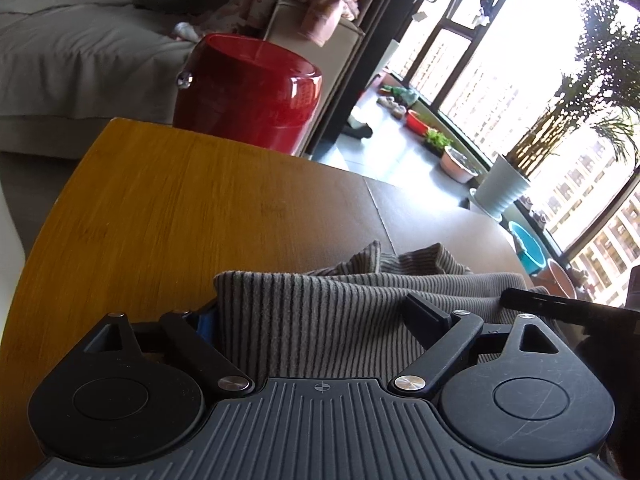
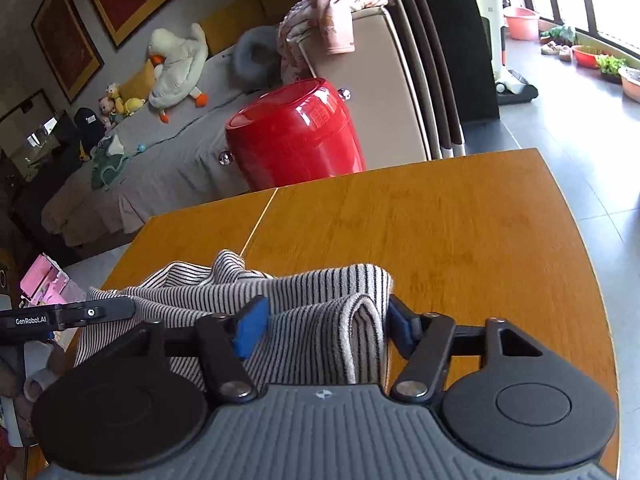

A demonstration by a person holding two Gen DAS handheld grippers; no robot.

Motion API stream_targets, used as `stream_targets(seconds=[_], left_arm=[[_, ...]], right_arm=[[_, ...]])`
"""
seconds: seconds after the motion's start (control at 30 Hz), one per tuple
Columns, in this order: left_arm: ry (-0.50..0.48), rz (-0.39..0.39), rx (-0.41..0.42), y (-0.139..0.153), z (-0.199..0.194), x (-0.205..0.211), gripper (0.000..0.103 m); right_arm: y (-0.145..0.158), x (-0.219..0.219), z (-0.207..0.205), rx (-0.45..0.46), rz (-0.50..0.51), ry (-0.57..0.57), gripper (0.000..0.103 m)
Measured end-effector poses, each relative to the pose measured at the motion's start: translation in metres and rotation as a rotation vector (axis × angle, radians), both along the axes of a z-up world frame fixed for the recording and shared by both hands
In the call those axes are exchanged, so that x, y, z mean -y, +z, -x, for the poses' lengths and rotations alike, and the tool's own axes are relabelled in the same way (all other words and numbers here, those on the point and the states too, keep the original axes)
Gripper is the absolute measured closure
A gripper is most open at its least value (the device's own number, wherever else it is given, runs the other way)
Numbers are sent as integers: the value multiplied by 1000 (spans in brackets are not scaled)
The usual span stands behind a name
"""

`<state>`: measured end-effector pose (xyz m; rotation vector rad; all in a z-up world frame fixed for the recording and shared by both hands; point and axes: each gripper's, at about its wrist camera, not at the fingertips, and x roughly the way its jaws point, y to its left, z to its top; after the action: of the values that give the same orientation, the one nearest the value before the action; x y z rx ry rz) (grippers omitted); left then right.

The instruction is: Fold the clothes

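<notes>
Striped cloth (image 1: 360, 292) in a heap on the near part of the wood table (image 1: 160, 220). Lies bunched and wrinkled, not flat, with two little humps sticking up at the far side.

Left gripper (image 1: 312, 312), down low at the cloth. Jaws wide apart. Cloth fills the gap between them. Blue pad (image 1: 206, 320) on one side right at the cloth's edge. Other finger on top of the cloth, with more cloth going on past it. No clear pinch here.

Right gripper (image 2: 326, 320), just beside the left one, at the other end of the same cloth. Jaws closer together than on the left. Blue pads (image 2: 250, 330) press on a thick folded bunch from both sides. Holds that bunch up a little off the table. Rest of the cloth trails away toward the left gripper.

Far half of the table bare, with a thin seam line running across the wood.

Behind the table, a shiny red bin (image 2: 296, 136) on the floor. Behind that, a grey sofa (image 2: 180, 152) with a white duck toy (image 2: 176, 68). Pink cloth (image 2: 340, 12) draped over the sofa arm. By the big windows, a tall plant in a white pot (image 1: 500, 188).
</notes>
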<state>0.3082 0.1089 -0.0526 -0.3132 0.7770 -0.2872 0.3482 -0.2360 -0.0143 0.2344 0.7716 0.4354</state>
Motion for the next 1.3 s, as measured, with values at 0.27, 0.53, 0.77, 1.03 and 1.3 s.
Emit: stream_targets(seconds=[0.27,0.53,0.77,1.03,1.3], left_arm=[[-21,-40,42,18,-6,9,63],[-97,-29,251,88,109,3,67],[-173,-78,266,74,229,2,62],[-250,-149,199,43,303,3,44],[-155,-11,206,61,319,-36,16]], right_arm=[[54,1,58,161,-16,69,77],[111,15,170,332,-24,165,79],[84,18,277,310,93,216,81],[39,44,326,187,217,209,80],[53,97,318,108,-199,45,36]])
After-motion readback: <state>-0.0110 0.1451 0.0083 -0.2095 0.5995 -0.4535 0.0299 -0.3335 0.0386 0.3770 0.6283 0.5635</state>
